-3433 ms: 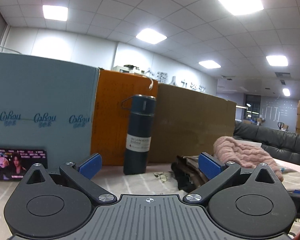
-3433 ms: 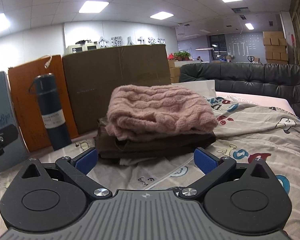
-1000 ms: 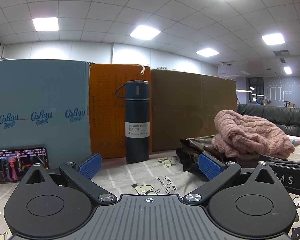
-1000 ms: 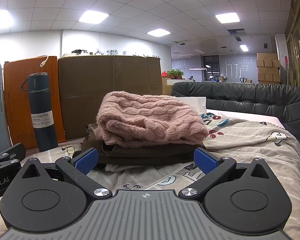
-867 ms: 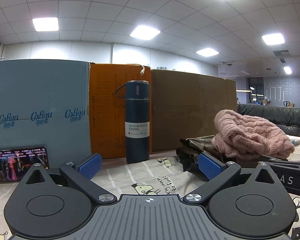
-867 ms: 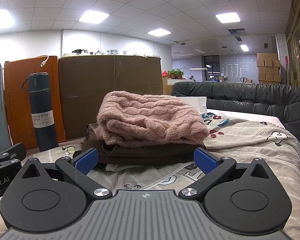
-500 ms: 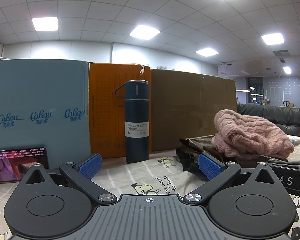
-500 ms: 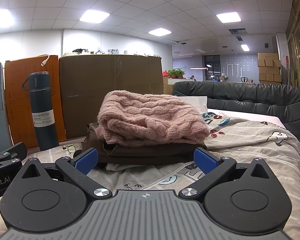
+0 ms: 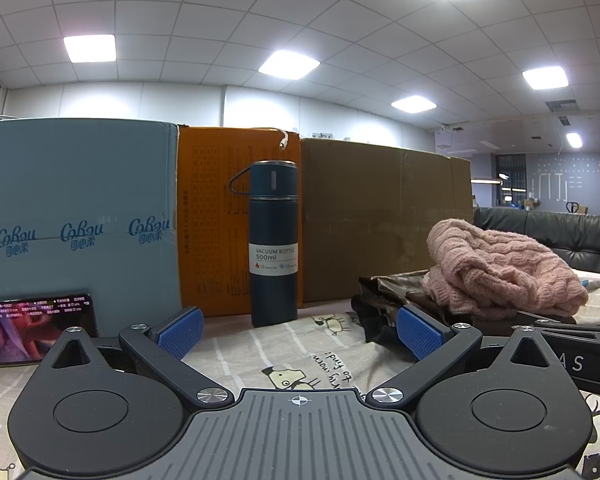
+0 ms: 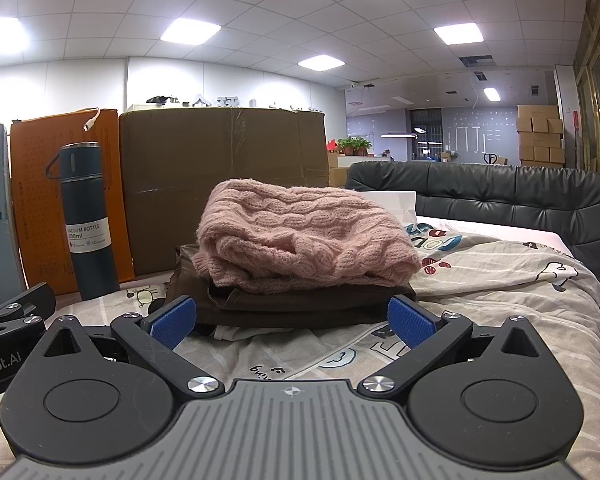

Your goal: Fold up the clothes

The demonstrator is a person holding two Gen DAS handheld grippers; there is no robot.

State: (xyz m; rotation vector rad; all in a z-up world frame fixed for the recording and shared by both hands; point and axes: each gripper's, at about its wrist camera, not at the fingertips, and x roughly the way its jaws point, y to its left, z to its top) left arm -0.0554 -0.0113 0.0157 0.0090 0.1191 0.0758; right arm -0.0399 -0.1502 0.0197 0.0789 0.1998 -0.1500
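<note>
A folded pink knit sweater (image 10: 300, 240) lies on top of a folded dark brown garment (image 10: 308, 304), stacked on the patterned bed sheet (image 10: 500, 280). My right gripper (image 10: 292, 324) rests low just in front of the stack, open and empty. The left gripper (image 9: 298, 332) is also open and empty, sitting to the left of the stack and facing a dark blue vacuum bottle (image 9: 274, 244). In the left wrist view the pink sweater (image 9: 500, 272) and brown garment (image 9: 380, 300) sit to the right, with the right gripper's body (image 9: 572, 360) at the right edge.
Blue (image 9: 76, 216), orange (image 9: 216, 220) and brown cardboard boxes (image 10: 224, 184) stand along the back. A phone (image 9: 36, 332) with a lit screen leans against the blue box. A black leather sofa (image 10: 500, 204) is behind the bed.
Over the last second both grippers stay nearly still and open. The picture on the phone screen has changed. Compared with 3.4 s ago, both grippers sit lower and level.
</note>
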